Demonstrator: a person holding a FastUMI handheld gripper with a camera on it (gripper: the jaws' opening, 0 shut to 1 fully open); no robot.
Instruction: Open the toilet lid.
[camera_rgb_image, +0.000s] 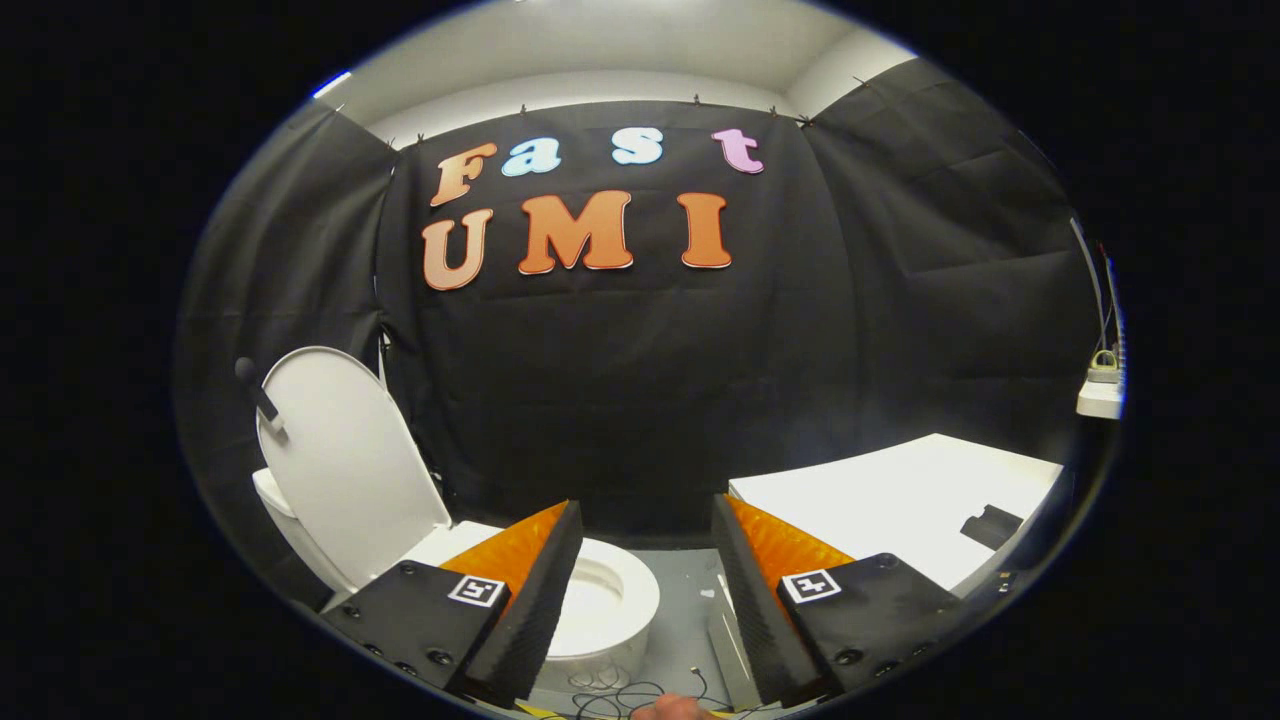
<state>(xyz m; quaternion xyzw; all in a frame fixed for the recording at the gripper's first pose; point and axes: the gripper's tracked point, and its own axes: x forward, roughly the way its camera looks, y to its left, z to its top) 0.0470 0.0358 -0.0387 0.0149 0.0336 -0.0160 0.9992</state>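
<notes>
Over by the black cloth wall, the toilet lid (345, 465) is standing fully up, leaning back toward the tank (275, 500) behind it, so the seat ring and bowl (612, 600) are showing underneath. There's a small dark knob-like handle (258, 392) sticking off the lid's upper edge. The gripper (645, 560) is hanging in the air ahead of the toilet with its two fingers (535, 590) spread wide apart, not pinching or touching anything; the gap between them is looking at the wall and a bit of grey floor (690, 590). The bowl is sitting just beyond the left-side finger, partly hidden by it. Off past the other finger a white tabletop (890, 500) is sitting with some small dark object (990, 525) on it, can't tell what. Some thin cables (610, 695) are lying loose on the floor below the fingers.
</notes>
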